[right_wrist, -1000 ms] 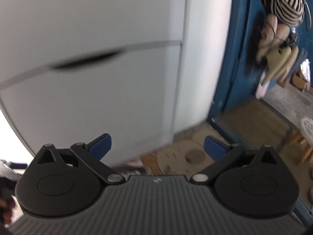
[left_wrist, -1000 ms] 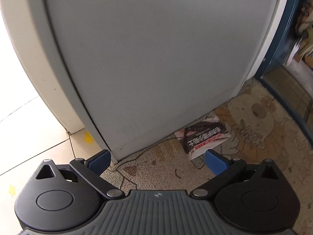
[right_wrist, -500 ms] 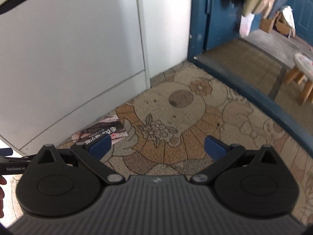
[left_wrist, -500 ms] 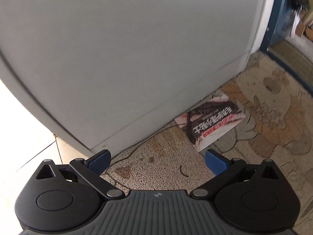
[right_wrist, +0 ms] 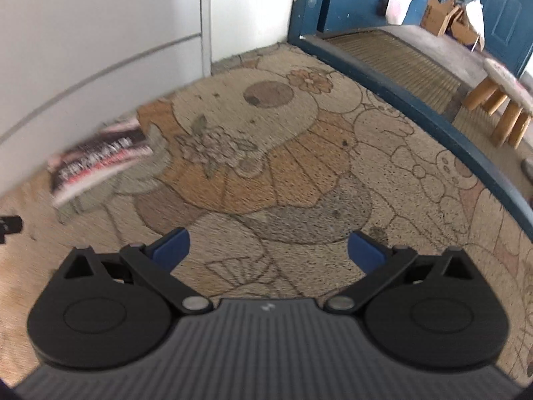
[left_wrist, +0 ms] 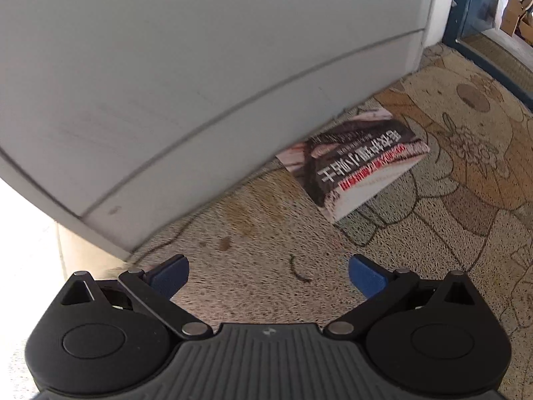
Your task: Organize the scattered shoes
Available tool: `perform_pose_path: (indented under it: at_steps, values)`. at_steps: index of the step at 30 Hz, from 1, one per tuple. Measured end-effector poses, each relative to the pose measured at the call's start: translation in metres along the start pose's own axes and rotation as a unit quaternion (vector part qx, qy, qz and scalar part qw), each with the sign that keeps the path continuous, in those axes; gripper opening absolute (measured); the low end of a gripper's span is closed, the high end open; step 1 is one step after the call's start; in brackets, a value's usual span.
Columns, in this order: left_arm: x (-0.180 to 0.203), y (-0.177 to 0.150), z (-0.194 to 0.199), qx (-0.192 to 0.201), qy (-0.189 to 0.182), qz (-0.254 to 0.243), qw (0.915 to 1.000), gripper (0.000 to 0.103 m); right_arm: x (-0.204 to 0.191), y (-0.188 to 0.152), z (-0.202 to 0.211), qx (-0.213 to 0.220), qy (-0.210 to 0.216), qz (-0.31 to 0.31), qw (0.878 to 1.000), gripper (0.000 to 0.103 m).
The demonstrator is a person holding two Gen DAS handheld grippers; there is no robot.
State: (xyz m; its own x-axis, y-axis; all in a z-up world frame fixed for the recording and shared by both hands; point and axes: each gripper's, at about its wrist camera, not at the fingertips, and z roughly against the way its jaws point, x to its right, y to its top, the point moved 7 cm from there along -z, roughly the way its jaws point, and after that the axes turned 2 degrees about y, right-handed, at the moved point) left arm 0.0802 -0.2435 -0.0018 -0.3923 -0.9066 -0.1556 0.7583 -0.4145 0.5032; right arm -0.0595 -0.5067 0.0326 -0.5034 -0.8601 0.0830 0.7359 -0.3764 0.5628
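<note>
No shoes show on the floor in either view. My left gripper (left_wrist: 268, 275) is open and empty, low over a patterned doormat (left_wrist: 433, 233) in front of a grey shoe cabinet (left_wrist: 200, 66). My right gripper (right_wrist: 268, 250) is open and empty above the same mat (right_wrist: 299, 166), to the right of the cabinet (right_wrist: 100, 33). A tip of the left gripper shows at the left edge of the right wrist view (right_wrist: 10, 226).
A book with a dark cover (left_wrist: 356, 163) lies on the mat, wedged under the cabinet's lower edge; it also shows in the right wrist view (right_wrist: 96, 163). A blue door frame and sill (right_wrist: 416, 103) bound the mat on the right. A small wooden stool (right_wrist: 503, 100) stands beyond the sill.
Both grippers have tilted down from the cabinet front toward the mat and swung right. The book now sits closer to the left gripper. Both stayed open.
</note>
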Motion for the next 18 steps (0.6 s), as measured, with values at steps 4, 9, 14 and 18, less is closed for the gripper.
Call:
perform_pose_path:
  at_steps: [4,9,14,18]
  values:
    - [0.017,-0.002,-0.014,0.013,-0.004,-0.016,0.9998,0.103,0.008,-0.005,-0.022,0.006,-0.005,-0.075,0.997,0.103]
    - [0.027,-0.003,-0.028,0.012,-0.004,-0.016,0.9998,0.103,0.001,-0.008,-0.040,-0.004,0.000,-0.099,0.995,0.103]
    - [0.021,-0.002,-0.033,0.017,0.004,0.005,0.9998,0.103,-0.007,0.002,-0.047,0.024,-0.007,-0.074,0.997,0.103]
    - [0.011,-0.007,-0.037,0.022,0.008,0.030,0.9993,0.103,-0.014,0.004,-0.052,0.036,-0.003,-0.058,0.998,0.103]
